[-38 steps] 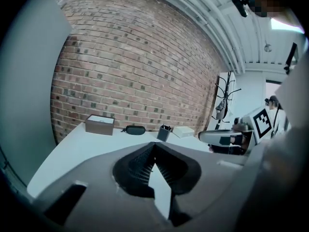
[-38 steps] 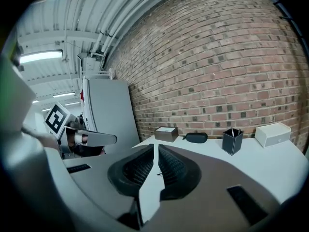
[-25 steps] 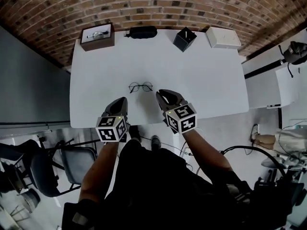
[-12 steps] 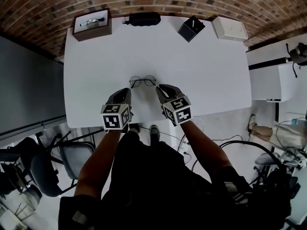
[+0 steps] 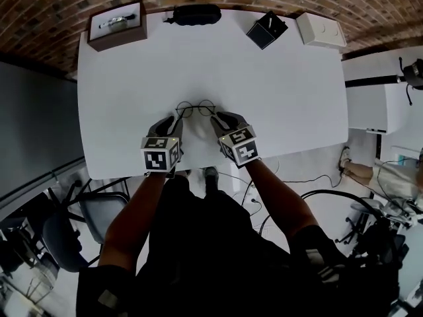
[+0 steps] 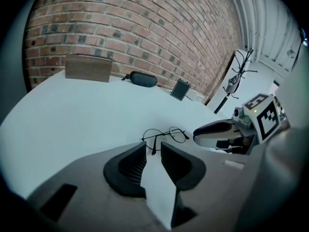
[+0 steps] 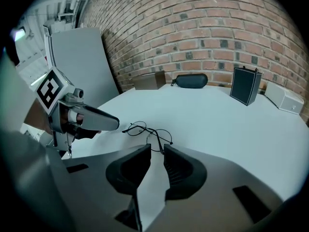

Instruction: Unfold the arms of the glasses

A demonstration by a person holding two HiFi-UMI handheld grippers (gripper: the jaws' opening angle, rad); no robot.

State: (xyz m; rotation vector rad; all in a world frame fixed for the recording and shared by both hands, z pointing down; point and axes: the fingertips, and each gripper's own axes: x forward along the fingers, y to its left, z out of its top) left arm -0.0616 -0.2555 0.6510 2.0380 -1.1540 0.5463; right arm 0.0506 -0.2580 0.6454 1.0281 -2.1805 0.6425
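Observation:
Thin round wire glasses [image 5: 195, 108] lie on the white table [image 5: 284, 98] with their arms folded behind the lenses. My left gripper [image 5: 173, 120] is just short of their left end and my right gripper [image 5: 218, 117] just short of their right end. Both point down at the table. In the left gripper view the glasses [image 6: 164, 135] sit right ahead of the left gripper [image 6: 153, 149], whose jaws are opening with nothing between them. In the right gripper view the glasses [image 7: 147, 131] lie ahead of the right gripper [image 7: 157, 151], whose jaws are also opening on nothing.
Along the table's far edge stand a brown wooden box [image 5: 117, 24], a black glasses case [image 5: 197, 14], a small black box [image 5: 267, 30] and a white box [image 5: 320, 30]. The table's near edge runs under my grippers. A chair [image 5: 99, 210] stands below at the left.
Both grippers have come down and forward to the two ends of the glasses. Their jaws, shut before, now stand slightly apart.

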